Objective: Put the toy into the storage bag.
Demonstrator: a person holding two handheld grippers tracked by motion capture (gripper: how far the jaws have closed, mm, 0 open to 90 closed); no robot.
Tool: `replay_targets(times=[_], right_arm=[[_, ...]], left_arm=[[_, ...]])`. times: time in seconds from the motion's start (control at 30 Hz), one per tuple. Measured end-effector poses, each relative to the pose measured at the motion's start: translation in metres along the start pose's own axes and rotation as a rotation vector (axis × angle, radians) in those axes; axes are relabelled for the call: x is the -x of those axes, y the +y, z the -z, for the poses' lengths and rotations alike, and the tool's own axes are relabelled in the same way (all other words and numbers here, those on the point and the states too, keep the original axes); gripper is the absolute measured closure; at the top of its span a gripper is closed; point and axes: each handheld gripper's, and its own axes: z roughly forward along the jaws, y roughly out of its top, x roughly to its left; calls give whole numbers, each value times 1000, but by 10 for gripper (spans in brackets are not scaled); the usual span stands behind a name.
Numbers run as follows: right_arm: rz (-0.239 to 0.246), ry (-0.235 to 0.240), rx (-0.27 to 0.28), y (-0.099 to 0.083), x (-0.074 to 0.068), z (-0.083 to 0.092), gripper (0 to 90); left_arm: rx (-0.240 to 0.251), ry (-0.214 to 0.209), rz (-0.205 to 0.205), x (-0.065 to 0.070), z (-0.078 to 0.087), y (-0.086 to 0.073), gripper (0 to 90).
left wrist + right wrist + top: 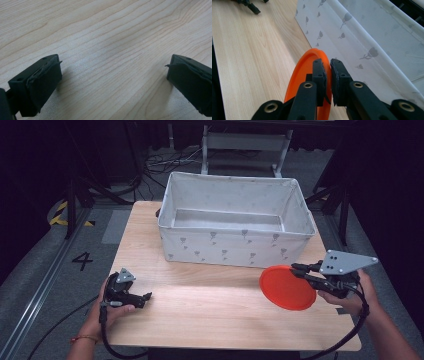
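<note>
**Orange plate pinched by its rim, ready for the fabric box**

The right tool [299,270] is clenching the orange plate [287,287] at its rim, jaws pinched tight on the thin edge, so the plate is tilting up off the bench [210,312] near its right edge, just in front of the box's right front corner. Gripping the rim is probably the only workable hold on so flat a disc, and it is leaving the plate's face free to clear the wall of the white fabric box [235,247], which is standing open-topped along the bench's far edge. The left tool [146,296] is resting released near the bench's front left corner, jaws standing wide over bare wood, well apart from the plate and seemingly keeping out of the way.
</note>
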Motion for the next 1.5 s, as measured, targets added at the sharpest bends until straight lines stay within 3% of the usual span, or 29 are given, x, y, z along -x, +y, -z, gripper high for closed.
replay_targets(times=[0.27,0.8,1.0,1.5], right_arm=[[-10,-12,12,12,10,11,829],[20,-59,60,55,31,40,829],[24,-67,55,63,38,43,829],[5,-129,44,92,78,45,829]], left_arm=[[0,2,0,0,0,0,1],[0,3,0,0,0,0,1],[0,3,1,0,0,0,1],[0,3,1,0,0,0,1]])
